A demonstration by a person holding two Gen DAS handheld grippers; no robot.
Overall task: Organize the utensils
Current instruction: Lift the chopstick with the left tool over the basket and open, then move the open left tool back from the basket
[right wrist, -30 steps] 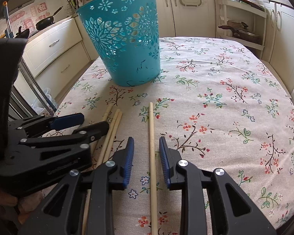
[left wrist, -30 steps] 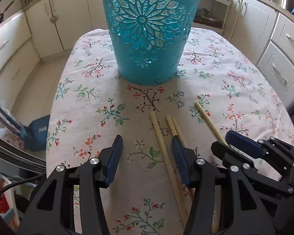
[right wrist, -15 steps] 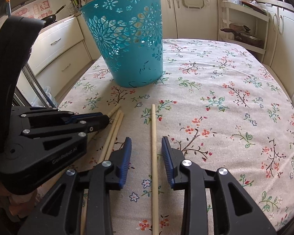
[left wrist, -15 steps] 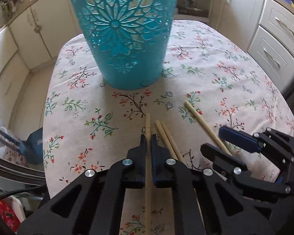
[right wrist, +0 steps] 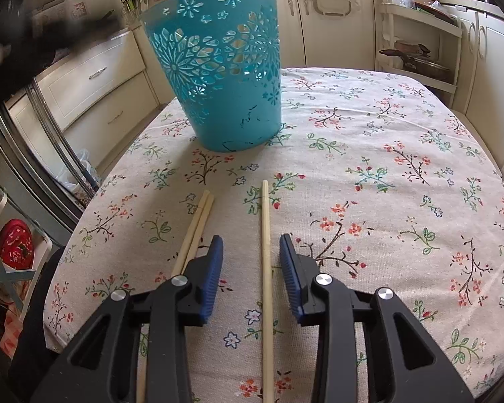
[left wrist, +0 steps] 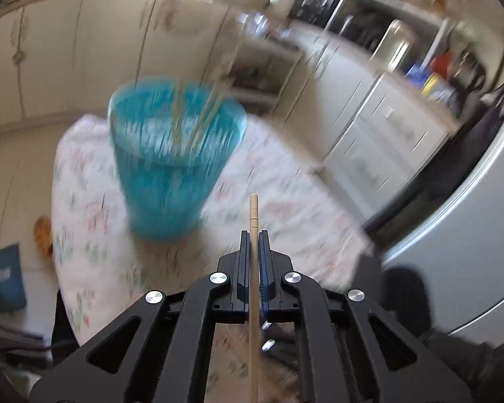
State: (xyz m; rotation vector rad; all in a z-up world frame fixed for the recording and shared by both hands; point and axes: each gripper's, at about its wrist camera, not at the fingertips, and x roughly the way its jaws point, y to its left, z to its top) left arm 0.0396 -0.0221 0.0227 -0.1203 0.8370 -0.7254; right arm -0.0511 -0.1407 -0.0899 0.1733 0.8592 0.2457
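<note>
Left wrist view is pretty blurry, but the left gripper (left wrist: 254,235) has its jaws clamped tight on a single wooden chopstick (left wrist: 253,215), tip poking out past the pads, held up off the bench (left wrist: 84,235). Beyond it sits the teal basket (left wrist: 171,168) on the floral cloth, with a few sticks already standing inside it.

Right wrist view is sharp: the right gripper (right wrist: 251,245) has its jaws partway apart and opening, straddling another chopstick (right wrist: 266,235) that lies flat on the bench between the pads without touching either one. Just to the left a pair of chopsticks (right wrist: 198,221) lies side by side, touching each other, partly tucked under the left jaw. The basket stands upright further back.
</note>
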